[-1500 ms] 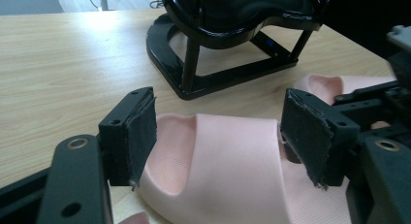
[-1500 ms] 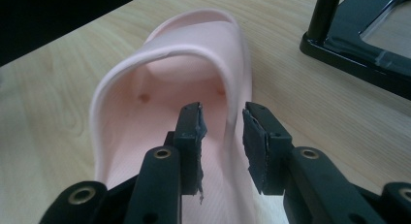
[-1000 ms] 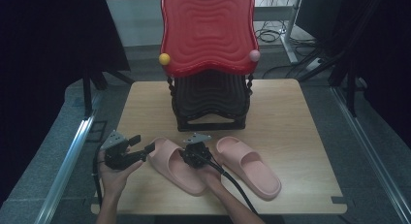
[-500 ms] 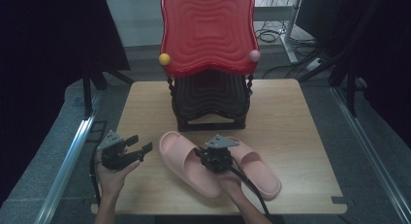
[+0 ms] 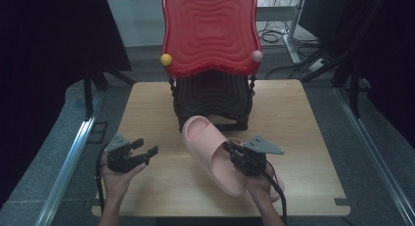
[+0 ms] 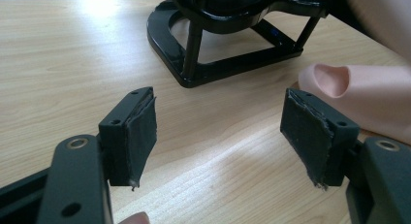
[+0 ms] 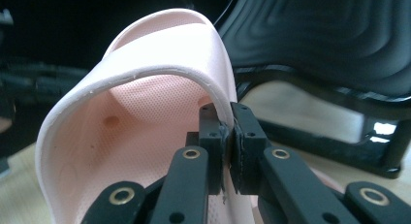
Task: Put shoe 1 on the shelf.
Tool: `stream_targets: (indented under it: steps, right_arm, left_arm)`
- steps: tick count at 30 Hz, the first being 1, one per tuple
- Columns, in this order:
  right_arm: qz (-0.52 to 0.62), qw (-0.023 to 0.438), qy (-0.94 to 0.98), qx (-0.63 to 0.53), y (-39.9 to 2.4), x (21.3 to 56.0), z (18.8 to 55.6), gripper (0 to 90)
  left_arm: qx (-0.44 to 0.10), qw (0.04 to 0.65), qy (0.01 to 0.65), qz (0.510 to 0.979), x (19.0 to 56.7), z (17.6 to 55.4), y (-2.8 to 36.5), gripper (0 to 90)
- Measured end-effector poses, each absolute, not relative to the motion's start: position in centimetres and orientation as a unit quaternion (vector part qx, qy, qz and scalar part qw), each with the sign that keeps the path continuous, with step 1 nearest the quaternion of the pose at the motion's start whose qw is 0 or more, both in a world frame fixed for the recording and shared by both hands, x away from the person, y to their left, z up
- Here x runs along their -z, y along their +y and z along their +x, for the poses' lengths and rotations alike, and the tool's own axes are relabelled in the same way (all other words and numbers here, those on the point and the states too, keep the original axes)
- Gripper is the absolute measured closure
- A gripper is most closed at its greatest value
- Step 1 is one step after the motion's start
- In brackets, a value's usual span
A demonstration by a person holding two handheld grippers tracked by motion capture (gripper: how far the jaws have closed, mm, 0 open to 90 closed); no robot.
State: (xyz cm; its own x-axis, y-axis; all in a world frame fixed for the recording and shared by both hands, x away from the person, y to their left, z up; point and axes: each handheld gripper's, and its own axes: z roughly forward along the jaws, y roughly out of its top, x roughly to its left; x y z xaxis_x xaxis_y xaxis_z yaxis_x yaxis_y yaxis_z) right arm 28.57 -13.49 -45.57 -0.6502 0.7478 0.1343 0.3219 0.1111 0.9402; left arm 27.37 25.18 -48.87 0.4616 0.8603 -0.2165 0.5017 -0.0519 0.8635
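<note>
**Slipper pinched by its strap, toe in the air**

The pink slipper (image 5: 210, 152) is off the table at its front end, tipped up with the toe pointing at the black rack (image 5: 211, 101) just behind it. In the right gripper view the strap's edge (image 7: 220, 95) runs straight down into the jaws: the right gripper (image 5: 229, 148) has them squeezed almost together on that thin rim, one pad inside the strap, one outside, the sole (image 7: 92, 156) hanging to the left of the fingers. A second slipper (image 5: 276, 183) peeks out under the right hand, flat on the wooden table (image 5: 313, 118).

Over on the left, the left gripper (image 5: 147, 148) hovers low above the tabletop, jaws spread wide with nothing between them. Its pads (image 6: 143, 132) frame bare wood, and the lifted slipper's heel (image 6: 358, 93) sits just beyond the far pad, near but apart. Above the rack stands the red wavy board (image 5: 210, 30).
</note>
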Motion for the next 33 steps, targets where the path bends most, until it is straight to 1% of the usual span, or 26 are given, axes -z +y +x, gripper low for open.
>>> stream_targets:
  steps: [4, 9, 16, 17, 20, 21, 25, 33]
  right_arm:
    - [0.376, 0.204, 0.700, -0.572, -14.6, 44.3, 28.6, 84.7]
    - [0.376, 0.216, 0.682, -0.589, -14.8, 42.6, 28.8, 84.7]
    - [0.373, 0.230, 0.662, -0.608, -14.1, 40.3, 29.1, 84.7]
    - [0.375, 0.235, 0.657, -0.611, -13.9, 39.5, 29.4, 84.7]
    - [0.376, 0.239, 0.650, -0.616, -13.6, 38.7, 29.8, 84.7]
    - [0.378, 0.241, 0.646, -0.618, -13.4, 37.9, 30.2, 84.7]
    - [0.377, 0.254, 0.640, -0.620, -12.7, 36.3, 31.2, 84.7]
    - [0.381, 0.260, 0.625, -0.630, -11.6, 34.1, 32.8, 84.7]
  left_arm:
    - [-0.180, 0.486, 0.485, 0.704, 49.0, 27.4, 24.9, 29.1]
    - [-0.178, 0.484, 0.483, 0.708, 49.2, 27.5, 24.6, 29.0]
    - [-0.175, 0.482, 0.481, 0.711, 49.4, 27.6, 24.3, 29.0]
    - [-0.173, 0.482, 0.480, 0.712, 49.4, 27.6, 24.3, 29.0]
    - [-0.172, 0.482, 0.480, 0.712, 49.5, 27.6, 24.2, 29.0]
    - [-0.172, 0.482, 0.480, 0.713, 49.5, 27.6, 24.2, 29.0]
    - [-0.171, 0.482, 0.479, 0.714, 49.5, 27.6, 24.1, 29.0]
    - [-0.168, 0.481, 0.478, 0.716, 49.7, 27.7, 23.9, 29.0]
